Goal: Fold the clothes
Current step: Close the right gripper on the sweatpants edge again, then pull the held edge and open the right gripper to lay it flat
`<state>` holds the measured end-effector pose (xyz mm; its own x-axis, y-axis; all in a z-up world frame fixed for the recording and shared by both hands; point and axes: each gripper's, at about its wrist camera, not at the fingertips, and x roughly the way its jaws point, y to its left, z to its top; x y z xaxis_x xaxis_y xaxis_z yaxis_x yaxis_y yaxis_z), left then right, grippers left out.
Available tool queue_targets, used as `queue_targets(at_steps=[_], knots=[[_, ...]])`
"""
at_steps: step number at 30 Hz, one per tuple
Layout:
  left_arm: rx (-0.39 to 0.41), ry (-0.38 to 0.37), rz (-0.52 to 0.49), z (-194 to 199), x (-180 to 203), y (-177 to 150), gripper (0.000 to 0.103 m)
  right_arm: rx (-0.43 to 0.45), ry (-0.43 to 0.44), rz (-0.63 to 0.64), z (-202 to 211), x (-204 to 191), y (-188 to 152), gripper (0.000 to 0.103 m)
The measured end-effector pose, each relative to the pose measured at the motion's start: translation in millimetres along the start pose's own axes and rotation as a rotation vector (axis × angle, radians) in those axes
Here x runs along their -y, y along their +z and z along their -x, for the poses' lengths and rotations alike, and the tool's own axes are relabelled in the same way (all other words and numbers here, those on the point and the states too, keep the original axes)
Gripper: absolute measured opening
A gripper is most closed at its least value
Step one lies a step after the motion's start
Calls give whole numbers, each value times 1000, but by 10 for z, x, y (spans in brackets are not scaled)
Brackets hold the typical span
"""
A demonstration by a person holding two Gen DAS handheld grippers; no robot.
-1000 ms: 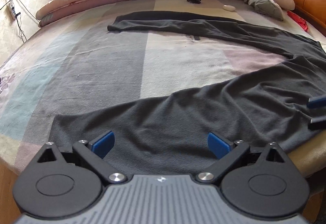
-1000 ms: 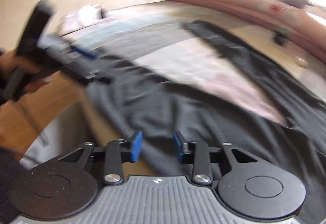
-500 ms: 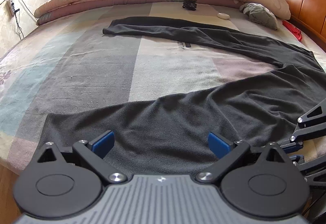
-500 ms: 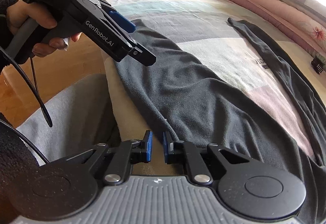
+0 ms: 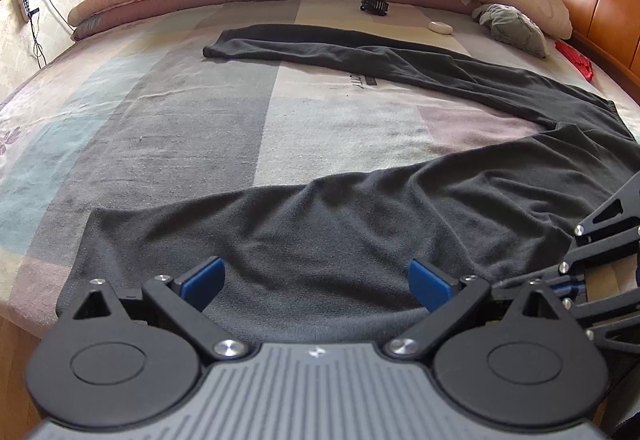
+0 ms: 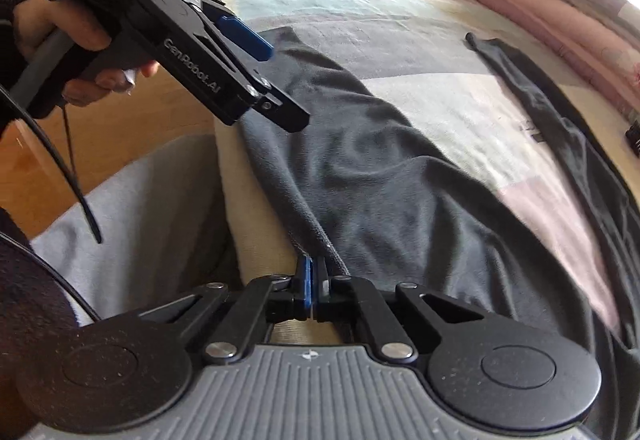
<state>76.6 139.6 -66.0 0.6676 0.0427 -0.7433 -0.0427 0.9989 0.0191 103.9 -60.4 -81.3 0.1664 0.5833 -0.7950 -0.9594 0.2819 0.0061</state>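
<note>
Now right claw (image 6: 312, 282) pinches dark trousers (image 6: 400, 192) hem; left claw (image 5: 316, 280) wide.

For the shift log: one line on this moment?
left hand-held gripper: open above trousers | right hand-held gripper: shut on trousers hem | unfolded

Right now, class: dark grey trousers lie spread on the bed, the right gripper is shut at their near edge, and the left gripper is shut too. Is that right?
Not quite. The left gripper is open, its blue fingers wide apart above the dark grey trousers, as the left wrist view shows. The right gripper is indeed shut at their near edge on the bed.
</note>
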Motion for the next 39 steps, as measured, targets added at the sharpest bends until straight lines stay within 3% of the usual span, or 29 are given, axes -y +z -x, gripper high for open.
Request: queue_targets(at_steps=[2,5,7,9,14,17,23,28,32,36,39], knots=[[2,-9,-3,9,-16,0,98,-14,86,-45,38,-1,-10,1],[-7,-5,3,-33,-25,8,98,-12,70,-29,91,-90,-26,1],[-18,-3,8,-67,-20,5,98,12,39,-36,152,-93,-25,3],[-26,-12,3,-85,-2,-4,98,39,-23,-42,209,-56,-14,12],[-31,-53,-15,-111,88,11,98,60,-59,-28,232,-27,6,12],[-64,-95,-18,-209,163,-7,98,27,-99,-65,131,23,-10,12],[-134,-65,-97,-241,255,-195,99,3,-5,-232,218,98,-175,15],[-121,-40,-120,-178,283,-123,99,75,-132,-333,419,269,-233,18],[-90,-68,-121,-157,414,-11,99,29,-240,-417,380,350,-372,21],[-64,-104,-134,-104,549,45,99,78,-259,-481,514,296,-551,33],[-55,-117,-132,-124,639,115,99,149,-343,-584,698,373,-695,48]])
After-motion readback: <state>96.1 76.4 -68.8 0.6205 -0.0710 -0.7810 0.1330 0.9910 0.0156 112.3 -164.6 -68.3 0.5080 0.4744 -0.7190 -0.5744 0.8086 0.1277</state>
